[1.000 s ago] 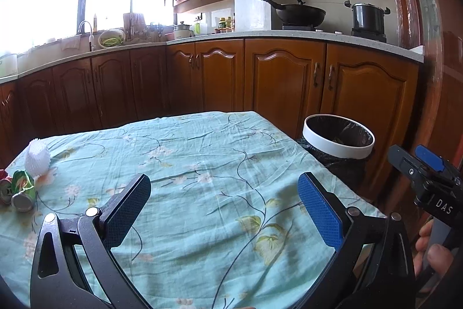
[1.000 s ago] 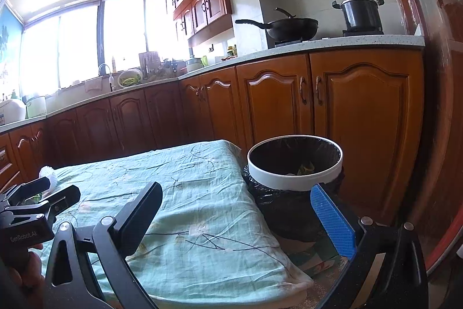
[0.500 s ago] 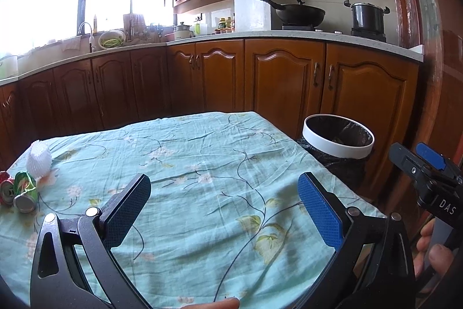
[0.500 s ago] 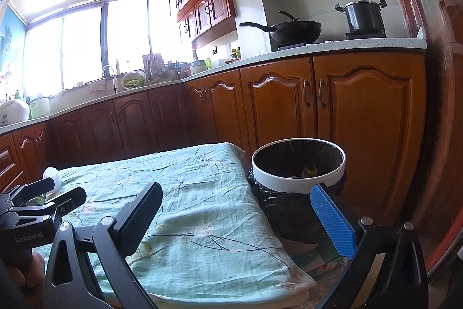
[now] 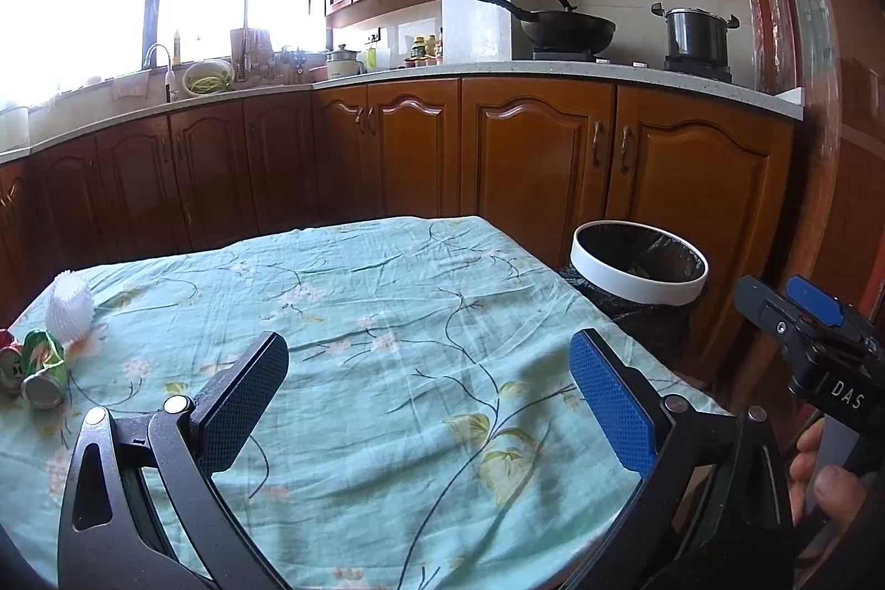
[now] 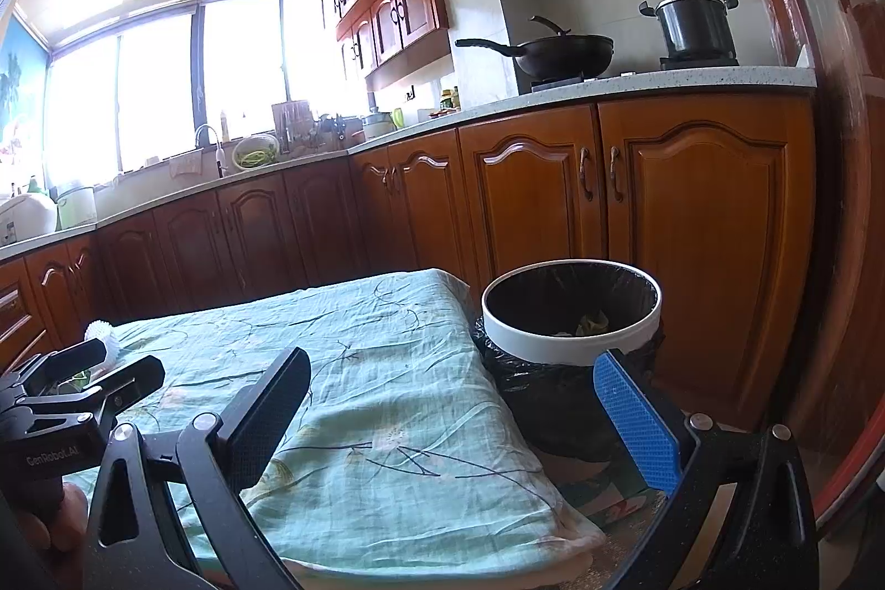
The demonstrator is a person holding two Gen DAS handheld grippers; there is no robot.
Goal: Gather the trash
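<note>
Comparing with the frames a second ago, little differs: both claws hover spread and empty over the bench as before, and the right wrist view has tipped slightly upward, showing more ceiling. The left claw (image 5: 428, 402) has its two textured blue pads wide apart, nothing between them; the right claw (image 6: 453, 418) is spread the same way above the bench's right edge. The bench (image 5: 387, 313) wears a wrinkled, pale green cloth printed with vines and flowers. Near its left edge lies the trash: two crushed metal cans (image 5: 38, 369) touching each other, and just behind them one white, bumpy foam-net sleeve (image 5: 69, 308) standing upright. One round bin (image 6: 572, 313) with a smooth white rim and a crinkled black liner stands just off the bench's right edge; something yellowish-green lies inside, too small to identify.
</note>
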